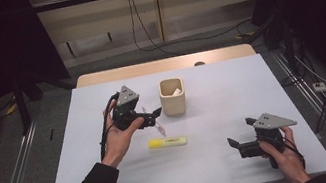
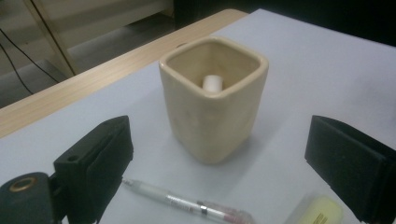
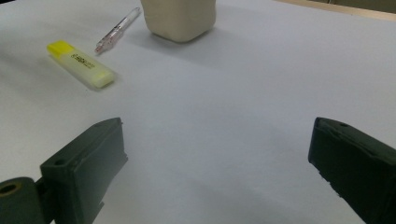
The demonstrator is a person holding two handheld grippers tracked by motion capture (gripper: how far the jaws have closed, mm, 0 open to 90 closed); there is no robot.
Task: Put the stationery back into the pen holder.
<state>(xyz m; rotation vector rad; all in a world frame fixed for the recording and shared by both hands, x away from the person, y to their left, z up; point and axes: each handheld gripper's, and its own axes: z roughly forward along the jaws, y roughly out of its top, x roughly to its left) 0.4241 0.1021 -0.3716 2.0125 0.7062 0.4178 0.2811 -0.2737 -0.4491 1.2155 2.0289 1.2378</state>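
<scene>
Left gripper view, hand-held gripper [image 2: 219,172] open, above pen [image 2: 187,204]

Soft, even overhead light keeps the white table [image 1: 215,112] bright while the room around it sinks into near black, the cup [image 2: 214,98] and highlighter [image 3: 81,64] cast only faint blurred shadows, and both gripper views look grainy, with their near jaws slightly soft.
</scene>
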